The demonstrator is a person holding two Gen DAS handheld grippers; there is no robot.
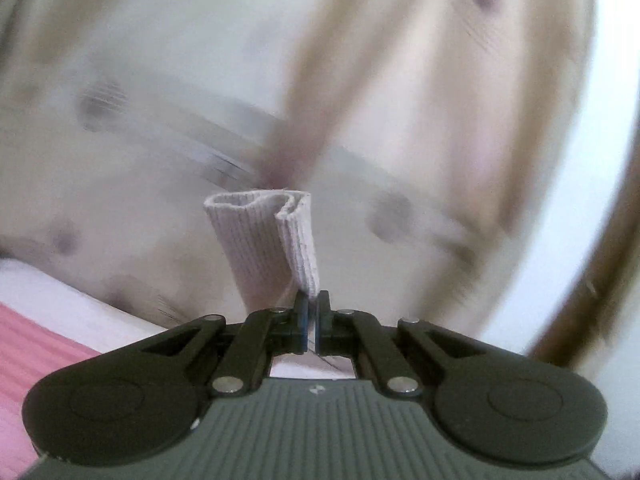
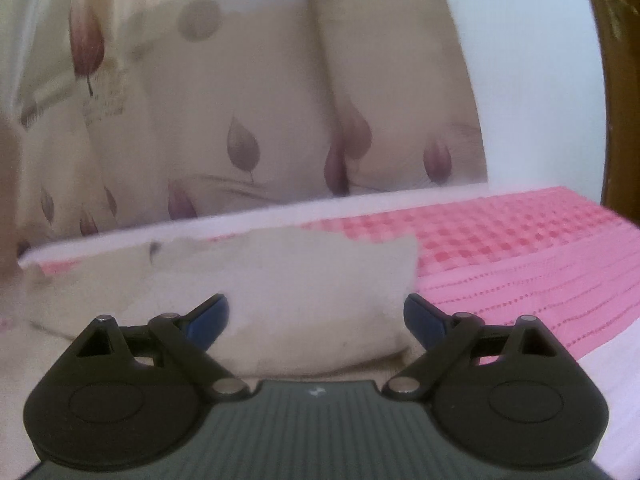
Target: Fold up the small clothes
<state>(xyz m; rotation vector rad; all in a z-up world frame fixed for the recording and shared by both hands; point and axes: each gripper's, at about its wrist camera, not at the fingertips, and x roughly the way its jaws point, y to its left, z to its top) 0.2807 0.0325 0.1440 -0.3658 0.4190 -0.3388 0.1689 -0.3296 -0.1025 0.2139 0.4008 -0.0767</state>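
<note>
My left gripper (image 1: 312,300) is shut on the edge of a small pale grey ribbed garment (image 1: 264,240), a cuff-like tube that stands up from the jaws in the air. The left wrist view is motion-blurred behind it. My right gripper (image 2: 316,314) is open, its blue-padded fingers (image 2: 210,318) wide apart. A cream-white piece of cloth (image 2: 280,292) lies on the pink bedspread (image 2: 520,264) directly in front of and between the right fingers. I cannot tell whether the fingers touch it.
A cream pillow or curtain with purple leaf prints (image 2: 248,128) stands behind the bed. A white wall (image 2: 528,80) and a brown wooden frame (image 2: 616,80) are at the right. The pink cover and a white sheet edge (image 1: 48,300) show at the left.
</note>
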